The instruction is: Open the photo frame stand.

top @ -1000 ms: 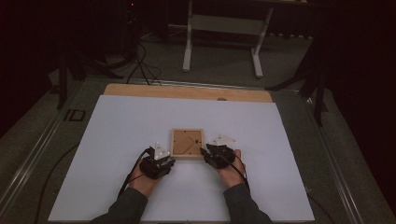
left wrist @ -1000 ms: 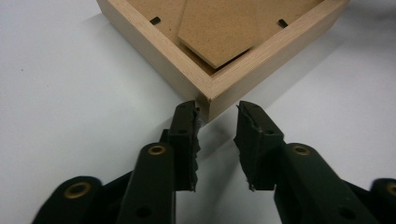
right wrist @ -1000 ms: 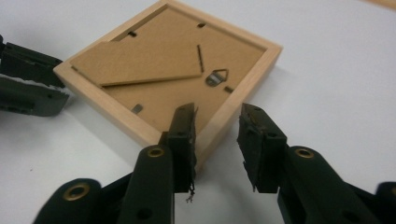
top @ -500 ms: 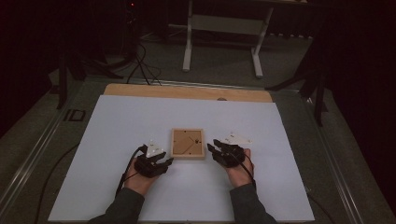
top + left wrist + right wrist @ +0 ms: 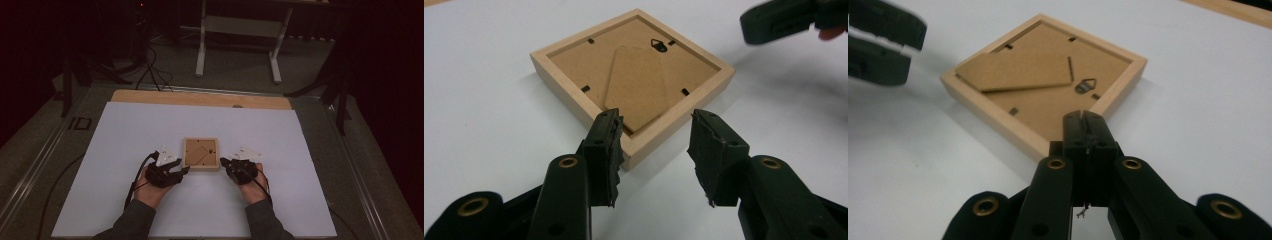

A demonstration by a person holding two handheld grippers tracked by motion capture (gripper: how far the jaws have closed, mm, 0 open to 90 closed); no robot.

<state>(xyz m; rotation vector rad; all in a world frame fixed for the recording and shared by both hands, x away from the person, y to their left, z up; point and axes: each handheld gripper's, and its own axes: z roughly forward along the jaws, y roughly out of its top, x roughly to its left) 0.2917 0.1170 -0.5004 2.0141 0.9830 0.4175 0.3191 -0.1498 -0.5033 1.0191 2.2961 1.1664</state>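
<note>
The wooden picture frame [image 5: 200,153] lies face down near the middle of the white table sheet [image 5: 125,135], its brown backing board up, with the hanging hook [image 5: 657,45], the folded easel stand [image 5: 636,85] and the small black retaining tabs all showing. The left gripper [image 5: 180,171] sits just beside the frame's near left corner; its jaws have just been opening and stand apart with nothing between them, the left pad close against the frame's corner in the left gripper view, though I cannot tell whether it touches. The right gripper [image 5: 223,161] waits just beside the frame's right edge; its jaws have just been closing and are now pressed together on nothing, the tip pointing at the frame's near corner in the right gripper view. As I judge it, the work on the frame's back has hardly begun: the backing is seated, every tab looks to be in place, the stand lies flat. Turning the tabs, lifting out the backing or propping the stand all seem to be left.
</note>
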